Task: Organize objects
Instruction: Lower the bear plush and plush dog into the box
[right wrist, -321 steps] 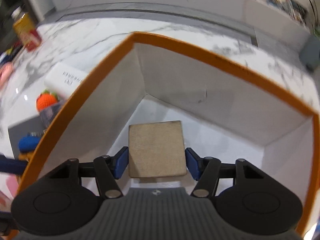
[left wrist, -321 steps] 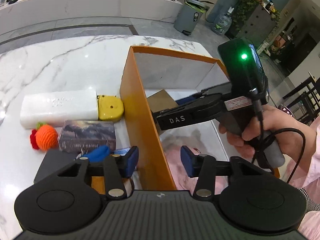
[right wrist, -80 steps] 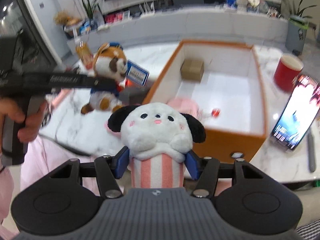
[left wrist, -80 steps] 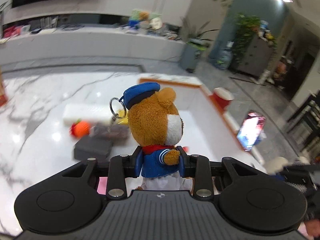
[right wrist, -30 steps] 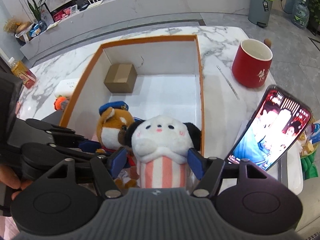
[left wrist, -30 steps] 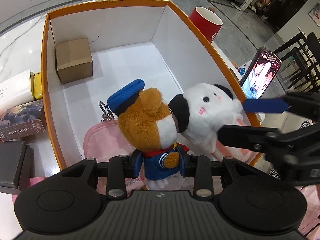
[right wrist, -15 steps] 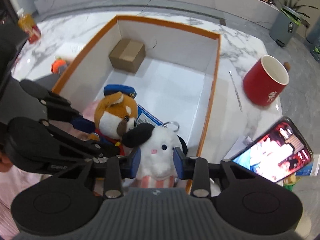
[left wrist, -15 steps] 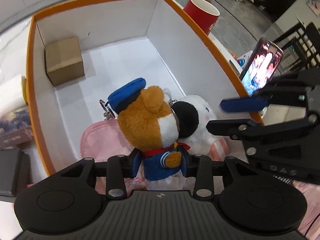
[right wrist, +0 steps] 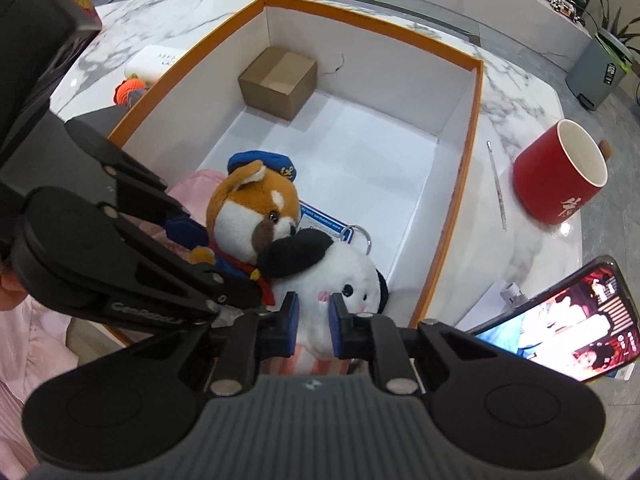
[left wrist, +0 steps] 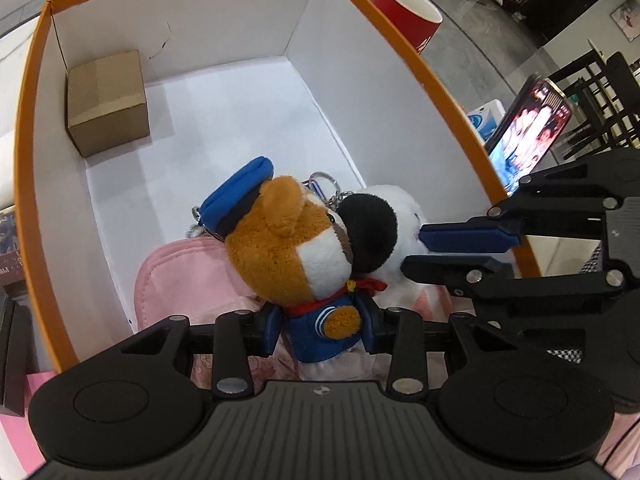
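Note:
An orange-rimmed white box (left wrist: 404, 46) (right wrist: 474, 128) stands on the marble table. My left gripper (left wrist: 322, 326) is shut on a brown plush dog with a blue sailor cap (left wrist: 288, 240) (right wrist: 250, 210), held low inside the box's near end over a pink pouch (left wrist: 180, 284). My right gripper (right wrist: 313, 326) is shut on a white plush dog with black ears (right wrist: 340, 276) (left wrist: 384, 224), pressed against the brown one by the box's right wall. A small cardboard box (left wrist: 106, 100) (right wrist: 280, 80) sits in the far left corner.
A red mug (right wrist: 560, 176) (left wrist: 408, 14) and a lit phone (right wrist: 560, 320) (left wrist: 528, 128) stand right of the box. A white case (right wrist: 154, 62), an orange knitted toy (right wrist: 130, 90) and dark boxes (left wrist: 12, 332) lie left of it. A thin rod (right wrist: 496, 184) lies by the mug.
Both grippers have sunk lower into the box with their plush toys. The right gripper's fingers have closed tighter on the white dog, which now leans forward.

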Motion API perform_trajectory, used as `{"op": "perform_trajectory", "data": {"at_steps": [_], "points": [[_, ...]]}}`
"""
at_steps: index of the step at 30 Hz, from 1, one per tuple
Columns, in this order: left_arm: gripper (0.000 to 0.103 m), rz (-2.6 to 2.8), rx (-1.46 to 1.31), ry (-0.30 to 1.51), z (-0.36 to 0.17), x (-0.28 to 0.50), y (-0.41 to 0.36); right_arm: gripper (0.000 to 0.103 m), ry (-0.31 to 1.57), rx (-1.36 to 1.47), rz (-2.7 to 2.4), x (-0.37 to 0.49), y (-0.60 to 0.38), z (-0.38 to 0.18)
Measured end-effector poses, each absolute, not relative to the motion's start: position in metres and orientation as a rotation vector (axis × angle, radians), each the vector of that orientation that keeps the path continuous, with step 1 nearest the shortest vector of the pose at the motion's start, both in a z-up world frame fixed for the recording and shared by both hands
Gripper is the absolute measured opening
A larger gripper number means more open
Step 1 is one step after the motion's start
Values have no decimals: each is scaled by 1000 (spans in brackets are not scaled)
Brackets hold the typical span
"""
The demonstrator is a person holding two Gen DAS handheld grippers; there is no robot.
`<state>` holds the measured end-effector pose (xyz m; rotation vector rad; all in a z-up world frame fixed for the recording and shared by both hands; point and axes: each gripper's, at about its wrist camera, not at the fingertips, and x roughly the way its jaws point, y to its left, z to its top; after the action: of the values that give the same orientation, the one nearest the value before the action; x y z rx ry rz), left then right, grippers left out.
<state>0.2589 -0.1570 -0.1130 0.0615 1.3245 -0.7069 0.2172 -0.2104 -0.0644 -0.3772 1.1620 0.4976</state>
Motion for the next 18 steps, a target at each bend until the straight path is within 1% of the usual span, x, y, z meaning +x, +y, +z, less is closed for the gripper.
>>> {"op": "perform_trajectory", "data": {"at_steps": [5,8,10,13,15,16,18], "points": [[45,-692,15,1333,-115,261,-153,17,1165,-347,500,219,-214,-66],[51,-678,0,1303,-110,256,-148,18,1163,-336,487,219,-214,-64],[61,-680,-19,1274,-104,252,-143,19,1152,-313,468,217,-216,-59],[67,-684,-15,1208,-91,242,-136,20,1118,-285,464,209,-218,-48],[68,-672,-31,1165,-80,237,-131,20,1093,-289,463,201,-217,-40],[66,-673,-31,1149,-75,233,-127,20,1082,-288,462,198,-216,-36],[66,-673,-25,1113,-63,225,-117,24,1059,-269,471,191,-216,-27]]}}
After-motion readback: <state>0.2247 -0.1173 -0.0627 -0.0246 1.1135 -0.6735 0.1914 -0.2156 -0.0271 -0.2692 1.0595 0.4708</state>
